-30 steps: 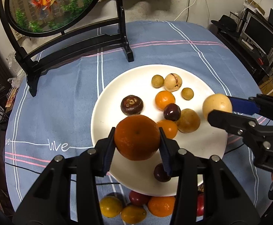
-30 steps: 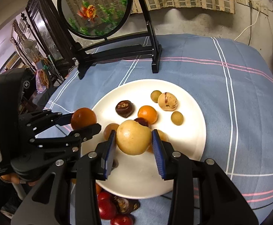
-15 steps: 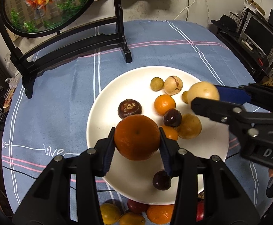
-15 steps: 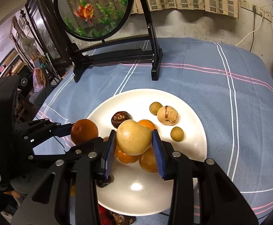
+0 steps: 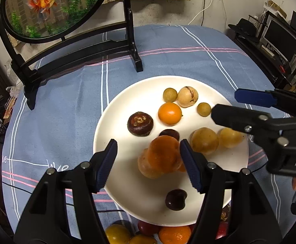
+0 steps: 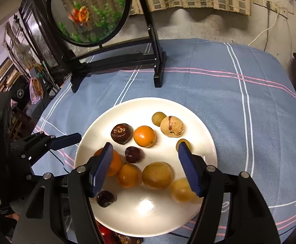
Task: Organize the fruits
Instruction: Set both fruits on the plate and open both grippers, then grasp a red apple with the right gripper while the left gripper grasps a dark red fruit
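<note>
Both the left hand-held gripper [image 5: 148, 162] and the right hand-held gripper [image 6: 146, 168] have just been opening, jaws now clear. The blurred round orange tangerine [image 5: 161, 156] sits between the left jaws over the white ceramic plate [image 5: 115, 126]. It likely rolls easily and bruises; a hold across its widest middle suits it.

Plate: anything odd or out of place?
Nothing spilled or damaged. The large orange is motion-blurred between the open left tongs, apparently just dropped onto the white plate. Several fruits lie off the plate on the tablecloth at its near edge.
</note>
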A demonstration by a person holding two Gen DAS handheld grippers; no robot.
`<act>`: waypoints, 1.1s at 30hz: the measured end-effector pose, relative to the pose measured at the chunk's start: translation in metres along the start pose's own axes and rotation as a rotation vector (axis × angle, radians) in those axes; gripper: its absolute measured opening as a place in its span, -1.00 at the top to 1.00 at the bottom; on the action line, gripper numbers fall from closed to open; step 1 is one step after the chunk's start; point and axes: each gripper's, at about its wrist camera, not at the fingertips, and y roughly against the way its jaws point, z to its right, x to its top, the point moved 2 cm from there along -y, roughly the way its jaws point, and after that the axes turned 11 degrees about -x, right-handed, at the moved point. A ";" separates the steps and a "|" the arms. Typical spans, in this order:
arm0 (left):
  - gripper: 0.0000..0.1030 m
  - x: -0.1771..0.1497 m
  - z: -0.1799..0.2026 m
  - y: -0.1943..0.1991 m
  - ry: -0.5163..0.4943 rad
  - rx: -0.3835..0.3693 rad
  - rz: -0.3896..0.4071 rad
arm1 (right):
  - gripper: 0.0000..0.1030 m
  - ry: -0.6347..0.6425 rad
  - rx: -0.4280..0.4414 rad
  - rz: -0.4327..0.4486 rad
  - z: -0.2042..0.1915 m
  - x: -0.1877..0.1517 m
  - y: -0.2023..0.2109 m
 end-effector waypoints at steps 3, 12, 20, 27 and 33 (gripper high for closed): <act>-0.27 -0.001 0.002 0.006 0.002 -0.003 0.006 | -0.30 -0.004 -0.008 -0.001 0.003 -0.007 0.007; -0.27 -0.009 0.011 0.044 -0.016 0.002 0.055 | -0.30 -0.012 -0.011 0.026 0.003 -0.035 0.046; -0.47 -0.040 -0.013 0.095 0.030 0.030 0.120 | -0.33 0.040 -0.013 0.047 -0.005 -0.082 0.090; -0.49 -0.105 -0.058 0.108 0.124 0.076 0.050 | -0.34 0.168 -0.044 -0.049 -0.028 -0.167 0.078; -0.49 -0.149 -0.066 0.107 0.196 0.047 -0.010 | -0.33 0.190 -0.070 -0.119 -0.039 -0.198 0.046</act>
